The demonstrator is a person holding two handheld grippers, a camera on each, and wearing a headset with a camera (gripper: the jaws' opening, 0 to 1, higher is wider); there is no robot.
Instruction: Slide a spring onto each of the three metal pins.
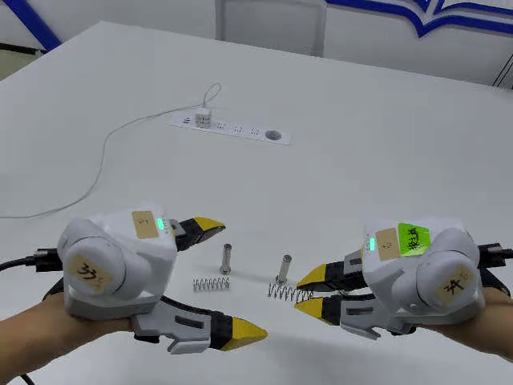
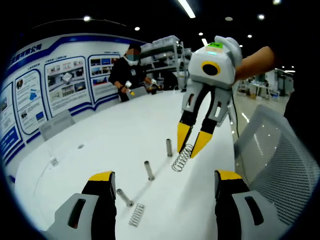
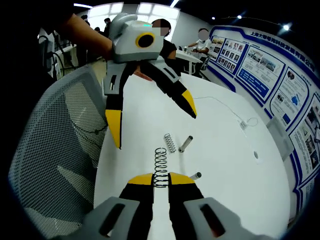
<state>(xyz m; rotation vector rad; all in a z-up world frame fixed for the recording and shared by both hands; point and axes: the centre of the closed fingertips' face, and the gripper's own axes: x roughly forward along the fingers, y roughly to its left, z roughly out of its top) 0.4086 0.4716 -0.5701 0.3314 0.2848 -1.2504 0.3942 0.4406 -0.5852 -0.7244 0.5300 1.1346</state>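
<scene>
left gripper (image 1: 227, 279): jaws spread wide, holding nothing; loose spring (image 1: 212, 283) lies on the table between them
right gripper (image 1: 307, 293): pinched narrow on one end of the held spring (image 1: 280, 293), free end just beside the near pin (image 1: 284, 269)
second pin (image 1: 226, 259): upright, right behind the loose spring
third pin (image 2: 124, 196): lying flat near a left jaw
power strip (image 1: 232, 127): far back with its plug (image 1: 204, 119), well clear

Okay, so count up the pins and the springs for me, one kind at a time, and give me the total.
Pins: 3
Springs: 2 (one lying loose, one held in the right gripper)
Total: 5
</scene>
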